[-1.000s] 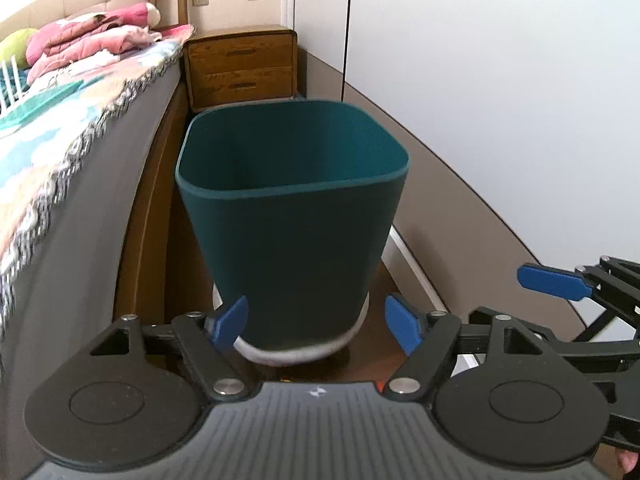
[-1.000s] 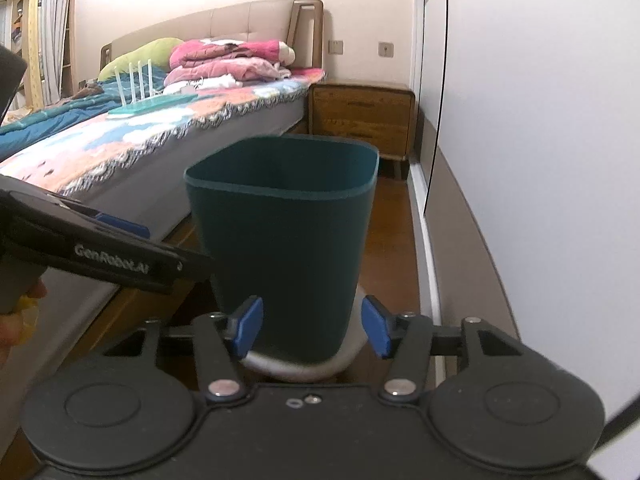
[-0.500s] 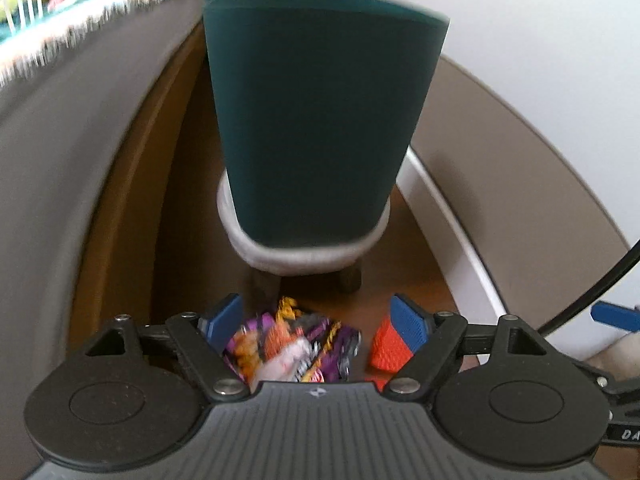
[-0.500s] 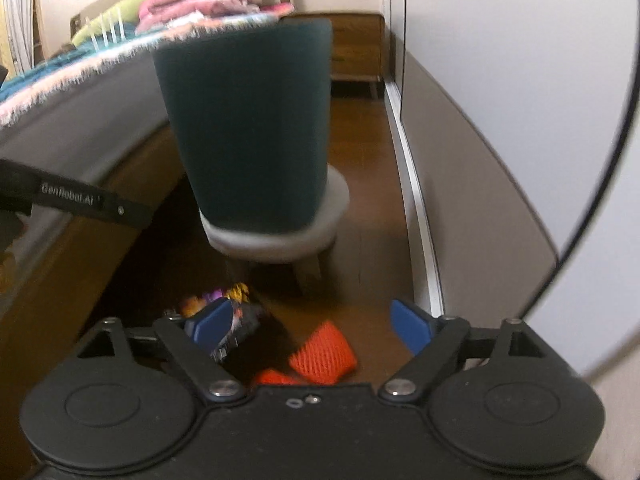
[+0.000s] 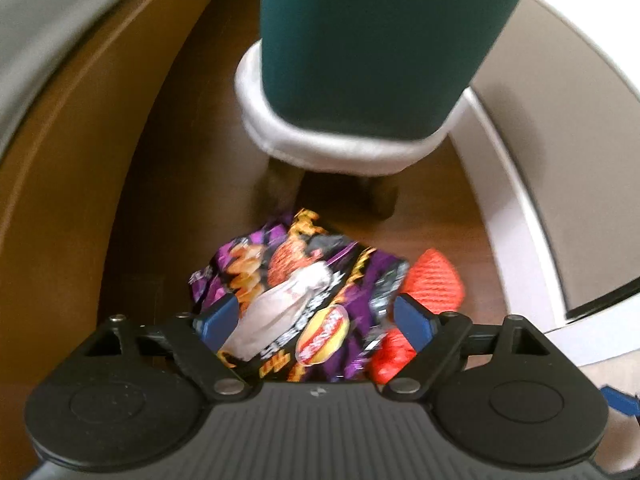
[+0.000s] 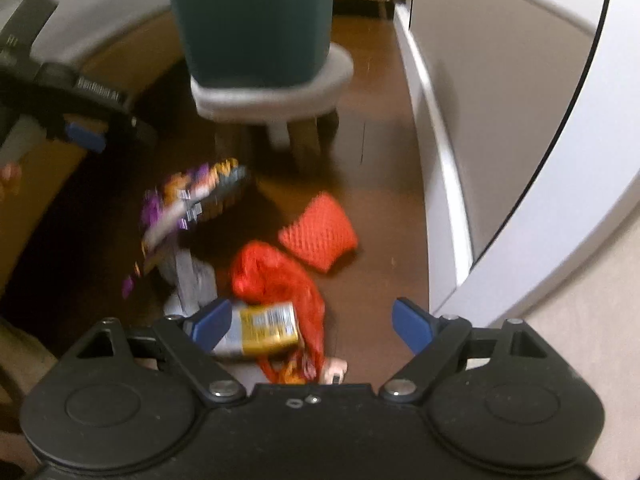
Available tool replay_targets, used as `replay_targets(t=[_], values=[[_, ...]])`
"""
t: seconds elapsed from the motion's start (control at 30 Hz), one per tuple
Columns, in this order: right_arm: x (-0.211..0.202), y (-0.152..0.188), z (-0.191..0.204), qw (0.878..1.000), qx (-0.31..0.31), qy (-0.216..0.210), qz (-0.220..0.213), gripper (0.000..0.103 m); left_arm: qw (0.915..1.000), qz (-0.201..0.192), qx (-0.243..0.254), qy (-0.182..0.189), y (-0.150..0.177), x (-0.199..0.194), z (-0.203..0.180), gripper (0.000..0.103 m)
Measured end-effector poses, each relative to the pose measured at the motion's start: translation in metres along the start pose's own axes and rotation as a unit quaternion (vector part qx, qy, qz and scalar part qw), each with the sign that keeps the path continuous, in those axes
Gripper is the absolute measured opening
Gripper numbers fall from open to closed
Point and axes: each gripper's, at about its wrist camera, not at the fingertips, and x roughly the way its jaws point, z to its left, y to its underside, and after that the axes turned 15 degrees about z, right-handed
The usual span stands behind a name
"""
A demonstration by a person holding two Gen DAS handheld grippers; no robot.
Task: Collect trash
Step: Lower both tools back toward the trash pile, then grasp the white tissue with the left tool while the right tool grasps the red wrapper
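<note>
The crumpled purple and orange foil snack bag (image 5: 296, 292) lies on the brown wooden floor (image 5: 168, 184) straight ahead of the left gripper (image 5: 316, 316), whose fingers are opening around it untouched; the right gripper (image 6: 310, 320) stands released above the red plastic wrapper (image 6: 276, 276).

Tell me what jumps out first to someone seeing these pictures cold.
The bright litter on the dark wood floor: a purple snack bag between the left gripper's opening jaws, and an orange-red mesh pad beside a crumpled red wrapper. Behind them, a dark green bin stands on a low white stool.
</note>
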Motion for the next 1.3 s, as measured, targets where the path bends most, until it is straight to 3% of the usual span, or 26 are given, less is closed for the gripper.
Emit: replay_targets(t=[0.17,0.3,0.47,0.7,1.17,1.27,1.3], values=[[0.036,0.018,0.001,0.999,-0.001,-0.004,0.047,0.087,0.9990,0.037,-0.018,-0.017,-0.011,0.042,0.018,0.085],[0.052,0.023,0.004,0.997,-0.001,-0.009,0.072,0.087,0.9976,0.061,-0.034,-0.003,-0.022,0.074,0.036,0.085],[0.070,0.018,0.007,0.996,-0.018,-0.006,0.091,0.086,0.9969,0.069,0.001,-0.038,-0.029,0.112,0.039,0.085],[0.098,0.012,0.007,0.992,-0.014,-0.011,0.125,0.081,0.9944,0.087,0.055,-0.022,-0.031,0.147,0.032,0.085],[0.158,0.009,0.009,0.983,0.026,-0.007,0.184,0.067,0.9924,0.104,0.066,-0.003,-0.029,0.179,0.025,0.084],[0.165,0.006,0.012,0.981,0.030,0.000,0.190,0.056,0.9930,0.100,0.063,-0.003,-0.030,0.177,0.026,0.073],[0.166,0.005,0.013,0.981,0.030,0.002,0.192,0.052,0.9929,0.102,0.062,-0.006,-0.030,0.177,0.026,0.062]])
